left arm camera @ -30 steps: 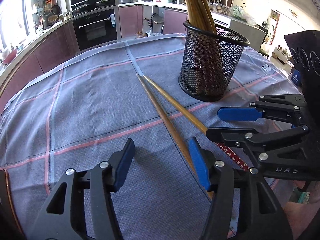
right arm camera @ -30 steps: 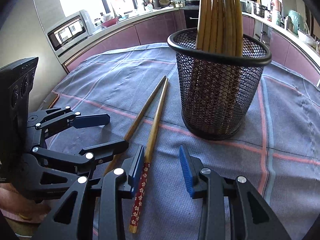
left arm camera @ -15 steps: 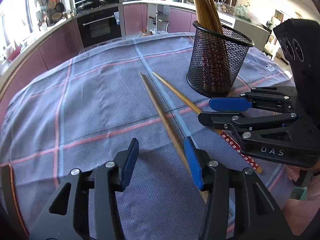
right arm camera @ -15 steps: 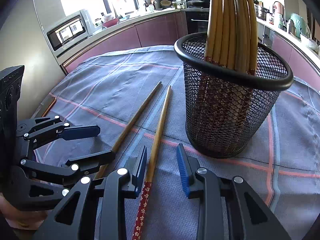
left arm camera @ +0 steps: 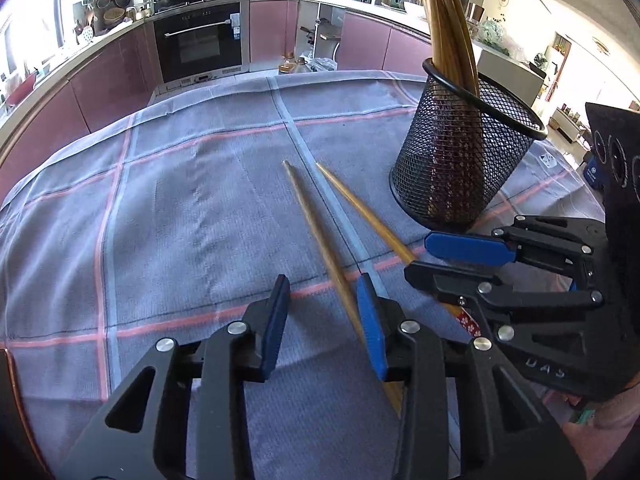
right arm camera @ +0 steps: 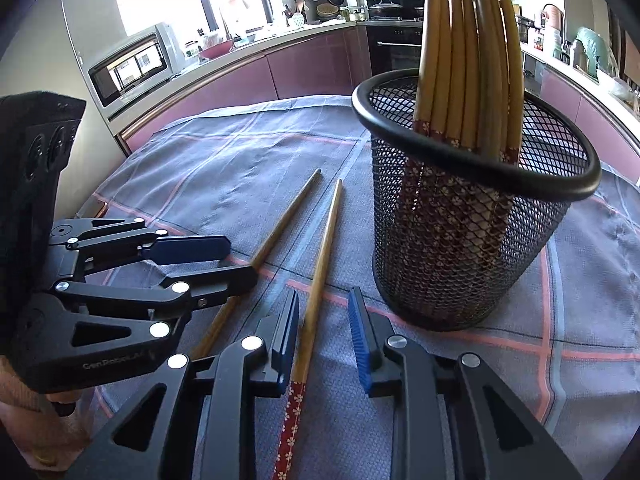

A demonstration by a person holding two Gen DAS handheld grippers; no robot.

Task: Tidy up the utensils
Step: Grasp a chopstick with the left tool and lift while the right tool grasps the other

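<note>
Two wooden chopsticks lie side by side on the checked cloth (left arm camera: 180, 200). The plain one (left arm camera: 312, 220) runs between the jaws of my left gripper (left arm camera: 322, 292), close to the right pad; the jaws are closing and do not clamp it. The other chopstick (right arm camera: 326, 248), with a red flowered end, lies between the closing jaws of my right gripper (right arm camera: 323, 304), beside the left pad and not clamped. A black mesh holder (right arm camera: 460, 248) with several chopsticks upright in it stands just right of both. Each gripper appears in the other's view: right gripper (left arm camera: 420, 256), left gripper (right arm camera: 242, 260).
The mesh holder (left arm camera: 460, 168) stands close to the right gripper's far finger. The two grippers sit side by side, almost touching. A hand (right arm camera: 24, 420) holds the left one. Kitchen cabinets, an oven (left arm camera: 200, 40) and a microwave (right arm camera: 132, 64) lie beyond the table's far edge.
Both pairs of jaws have narrowed. My left gripper has slid to the right, so the plain chopstick now lies between its jaws. The right gripper has edged forward along its chopstick.
</note>
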